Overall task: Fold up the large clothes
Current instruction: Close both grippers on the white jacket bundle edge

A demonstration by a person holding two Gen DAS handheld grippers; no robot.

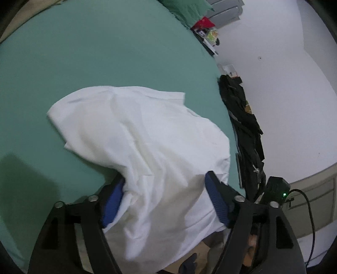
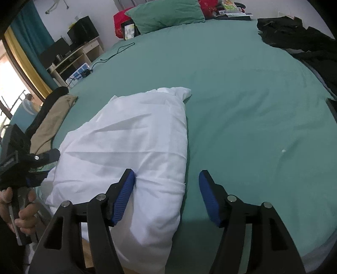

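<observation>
A large white garment (image 1: 143,134) lies bunched on the green bed sheet (image 1: 88,54), draping over the near edge of the bed. My left gripper (image 1: 165,185) is open, its blue-padded fingers astride the garment's near end. In the right wrist view the same white garment (image 2: 134,143) lies folded lengthwise on the sheet (image 2: 242,94). My right gripper (image 2: 166,179) is open over its near right edge; the left pad (image 2: 124,194) presses against the cloth and the right pad (image 2: 209,200) is over bare sheet. The left gripper's body (image 2: 19,160) shows at the left, held by a hand.
Dark clothes (image 2: 299,40) lie at the bed's far right edge, also seen in the left wrist view (image 1: 242,118). A tan and a black garment (image 2: 50,122) lie at the left edge. A green pillow (image 2: 166,14) and a cable (image 2: 118,50) are at the head.
</observation>
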